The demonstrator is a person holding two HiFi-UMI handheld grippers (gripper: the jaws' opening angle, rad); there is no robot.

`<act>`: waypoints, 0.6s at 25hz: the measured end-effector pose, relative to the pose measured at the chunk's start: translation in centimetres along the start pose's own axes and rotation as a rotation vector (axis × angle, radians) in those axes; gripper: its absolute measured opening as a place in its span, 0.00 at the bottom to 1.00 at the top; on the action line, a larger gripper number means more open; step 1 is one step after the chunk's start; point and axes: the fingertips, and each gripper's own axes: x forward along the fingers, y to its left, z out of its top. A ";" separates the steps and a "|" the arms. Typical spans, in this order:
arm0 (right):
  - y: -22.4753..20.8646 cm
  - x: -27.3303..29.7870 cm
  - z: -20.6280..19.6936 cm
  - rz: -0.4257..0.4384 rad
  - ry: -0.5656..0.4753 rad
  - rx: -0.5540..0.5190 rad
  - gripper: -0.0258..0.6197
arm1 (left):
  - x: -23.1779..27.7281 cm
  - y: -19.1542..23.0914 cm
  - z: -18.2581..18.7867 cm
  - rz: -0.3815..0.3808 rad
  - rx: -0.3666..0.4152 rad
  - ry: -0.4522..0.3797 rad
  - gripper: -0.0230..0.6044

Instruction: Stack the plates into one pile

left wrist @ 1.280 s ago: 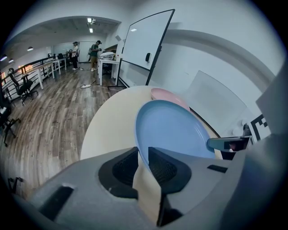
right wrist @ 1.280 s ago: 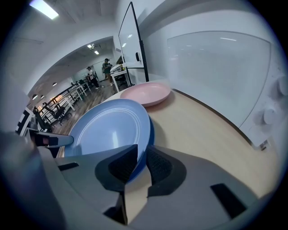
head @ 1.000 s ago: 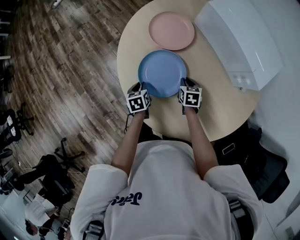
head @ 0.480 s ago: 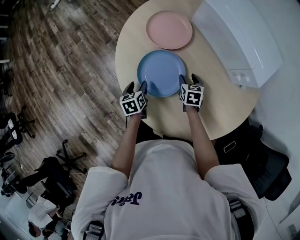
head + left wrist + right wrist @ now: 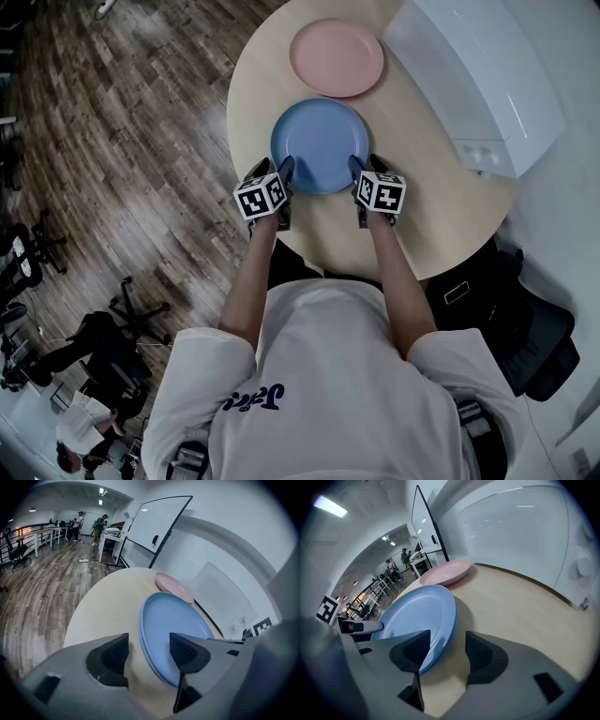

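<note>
A blue plate [image 5: 319,141] lies flat on the round beige table [image 5: 441,197], and a pink plate [image 5: 336,56] lies just beyond it. My left gripper [image 5: 274,171] is at the blue plate's near-left rim and my right gripper [image 5: 368,165] at its near-right rim. In the left gripper view the blue plate [image 5: 173,620] has its rim between the opening jaws of the left gripper [image 5: 147,651], with gaps on both sides. In the right gripper view the blue plate's [image 5: 417,611] edge sits between the opening jaws of the right gripper [image 5: 447,651], unpressed.
A large white board [image 5: 478,75] lies across the table's far right. The table's near edge is just under my hands. A dark chair [image 5: 525,337] stands at the right, and wooden floor [image 5: 141,141] spreads to the left, with office chairs further off.
The jaws of both grippers, nearly shut at the blue plate's near rim a second ago, have spread apart. The plate still lies flat on the table.
</note>
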 end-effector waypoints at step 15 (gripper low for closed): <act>0.3 1.0 -1.4 0.085 0.010 0.203 0.23 | 0.4 0.4 -1.4 0.053 -0.111 0.004 0.19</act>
